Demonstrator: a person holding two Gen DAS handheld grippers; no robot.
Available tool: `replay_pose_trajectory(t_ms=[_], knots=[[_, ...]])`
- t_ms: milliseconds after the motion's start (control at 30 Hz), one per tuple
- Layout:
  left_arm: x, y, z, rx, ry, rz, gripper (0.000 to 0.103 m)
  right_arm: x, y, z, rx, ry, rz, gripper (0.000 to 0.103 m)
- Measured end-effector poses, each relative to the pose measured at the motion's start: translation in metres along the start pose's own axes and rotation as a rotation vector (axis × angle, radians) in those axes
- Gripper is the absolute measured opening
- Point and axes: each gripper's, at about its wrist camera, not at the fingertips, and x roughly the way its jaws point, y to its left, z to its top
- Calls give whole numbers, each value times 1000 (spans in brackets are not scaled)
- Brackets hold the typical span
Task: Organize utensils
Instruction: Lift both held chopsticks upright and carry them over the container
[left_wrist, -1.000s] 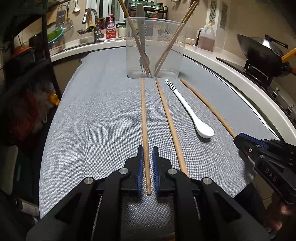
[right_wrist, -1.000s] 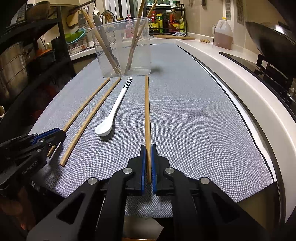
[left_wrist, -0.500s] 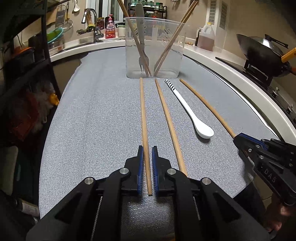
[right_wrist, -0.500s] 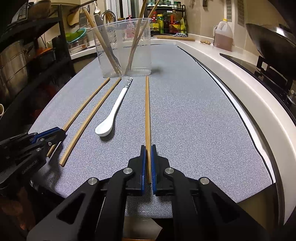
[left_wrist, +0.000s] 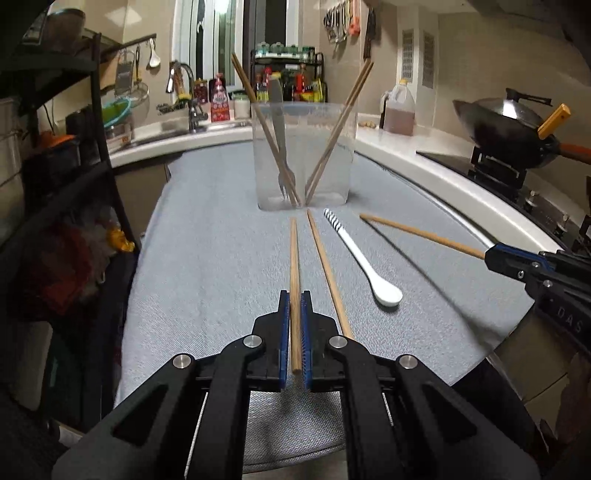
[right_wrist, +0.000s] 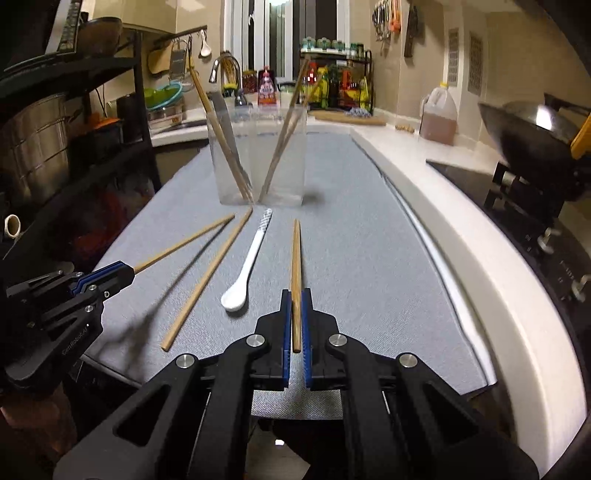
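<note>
My left gripper (left_wrist: 294, 295) is shut on a wooden chopstick (left_wrist: 294, 258) and holds it lifted above the grey mat (left_wrist: 207, 258). My right gripper (right_wrist: 295, 293) is shut on another wooden chopstick (right_wrist: 296, 254), also raised. It shows at the right of the left wrist view (left_wrist: 424, 234). A third chopstick (left_wrist: 327, 273) and a white spoon (left_wrist: 364, 264) with a striped handle lie on the mat between them. A clear plastic container (left_wrist: 304, 155) at the far end holds several chopsticks and a fork.
A wok (left_wrist: 506, 129) sits on the stove at the right, past the white counter edge (left_wrist: 461, 195). An oil jug (left_wrist: 399, 109) stands behind the container. A dark shelf rack (left_wrist: 74, 147) borders the mat's left side. The sink and bottles are at the back.
Both grippers have risen, each lifting its chopstick off the mat; the view has tilted up and the container looks farther away. The spoon and the middle chopstick have not moved.
</note>
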Motion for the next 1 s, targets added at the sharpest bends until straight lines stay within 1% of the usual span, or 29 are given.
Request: replay_pose_trajectory(t_ms=[167,300,500,633,733,867,1000], knots=[[-24,7,14,-21,-79,-5,6,-30,-2,21,-28,-80,-9,5],[-34,14,27,-40,-115,-11,6,-47,-6,38,-32,-130,-7,5],[-45,24,59,-46,-166,-22,6,-52,-14,67,-19,-166,21,5],[-50,34,91,-50,-200,-44,6,-50,-16,87,-14,-183,44,5],[-51,45,115,-74,-204,-72,6,-48,-15,101,-10,-190,67,5],[-46,53,139,-87,-179,-99,6,-43,-14,118,-6,-195,107,5],[-39,59,152,-109,-151,-117,6,-37,-14,132,-12,-196,138,5]])
